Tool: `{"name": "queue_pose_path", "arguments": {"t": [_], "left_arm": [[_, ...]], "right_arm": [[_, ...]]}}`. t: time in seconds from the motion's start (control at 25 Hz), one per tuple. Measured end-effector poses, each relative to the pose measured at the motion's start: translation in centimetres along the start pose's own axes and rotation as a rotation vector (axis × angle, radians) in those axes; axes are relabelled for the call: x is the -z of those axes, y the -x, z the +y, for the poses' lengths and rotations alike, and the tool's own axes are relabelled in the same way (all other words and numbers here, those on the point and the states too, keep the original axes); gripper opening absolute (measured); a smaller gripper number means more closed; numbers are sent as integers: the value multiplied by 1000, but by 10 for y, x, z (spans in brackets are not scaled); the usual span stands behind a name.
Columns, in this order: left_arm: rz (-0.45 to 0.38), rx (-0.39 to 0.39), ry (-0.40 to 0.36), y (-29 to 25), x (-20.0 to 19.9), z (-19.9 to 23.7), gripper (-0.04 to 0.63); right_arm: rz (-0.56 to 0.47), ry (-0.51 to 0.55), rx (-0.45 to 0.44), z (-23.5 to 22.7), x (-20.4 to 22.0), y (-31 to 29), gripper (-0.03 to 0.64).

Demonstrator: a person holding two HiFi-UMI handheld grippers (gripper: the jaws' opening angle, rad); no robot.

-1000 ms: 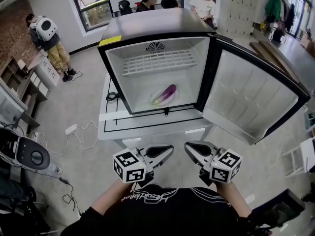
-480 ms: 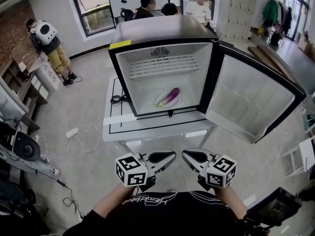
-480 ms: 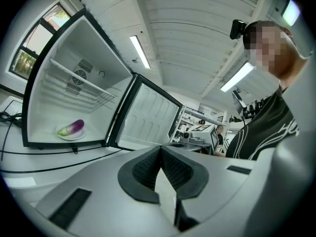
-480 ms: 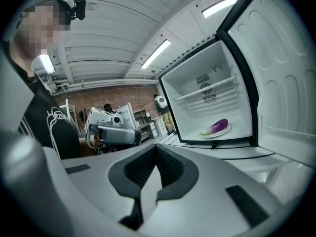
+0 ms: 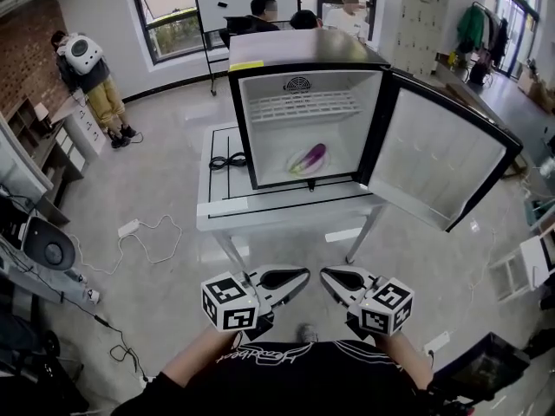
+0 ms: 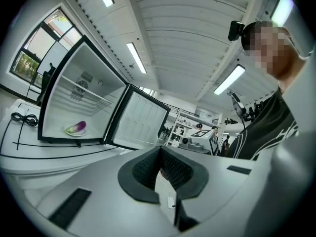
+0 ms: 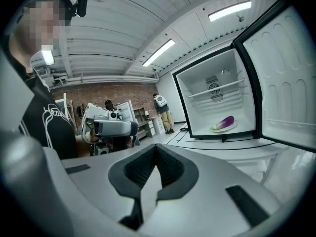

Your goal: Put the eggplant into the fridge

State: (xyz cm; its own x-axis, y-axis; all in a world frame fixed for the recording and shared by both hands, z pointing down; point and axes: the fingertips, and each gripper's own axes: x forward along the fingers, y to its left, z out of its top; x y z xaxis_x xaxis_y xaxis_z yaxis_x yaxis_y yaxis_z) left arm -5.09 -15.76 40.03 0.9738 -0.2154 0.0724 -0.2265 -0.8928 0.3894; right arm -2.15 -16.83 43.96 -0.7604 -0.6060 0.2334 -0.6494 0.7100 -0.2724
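The purple eggplant [image 5: 311, 156] lies on a white plate [image 5: 297, 166] on the floor of the open mini fridge [image 5: 305, 63]. The fridge door [image 5: 438, 161] is swung wide to the right. Both grippers hang close to my body, well short of the table and far from the fridge. My left gripper [image 5: 290, 278] is shut and holds nothing. My right gripper [image 5: 334, 277] sits beside it, also shut and empty. The left gripper view has its jaws [image 6: 165, 174] closed and the eggplant [image 6: 77, 127] far off. The right gripper view shows its closed jaws [image 7: 150, 174] and the eggplant [image 7: 225, 123] in the distance.
The fridge stands on a white table [image 5: 260, 208] with a black cable [image 5: 227, 160] coiled at its left. White cords [image 5: 147, 232] trail over the floor at left, near equipment [image 5: 48, 254]. A person with a backpack [image 5: 85, 63] stands at back left; others sit behind the fridge.
The fridge and table have drawn further away and shifted right in the head view. Both grippers stay shut and side by side near my body. The eggplant has not moved.
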Motion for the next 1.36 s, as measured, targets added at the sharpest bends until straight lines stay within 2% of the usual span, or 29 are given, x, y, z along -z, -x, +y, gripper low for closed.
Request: {"name": "queue_pose_path", "arguments": {"t": [0.52,0.96,1.36], "left_arm": [[6,28,-63,65,23,-58,8],[20,54,-84,78,38,-80,8],[10,62,-115,81,31,-89,8]], "right_arm": [[-12,5,68,90,21,13,6],[-21,49,132,106,38,29,6],[-41,64,155,111,33,38,6]]}}
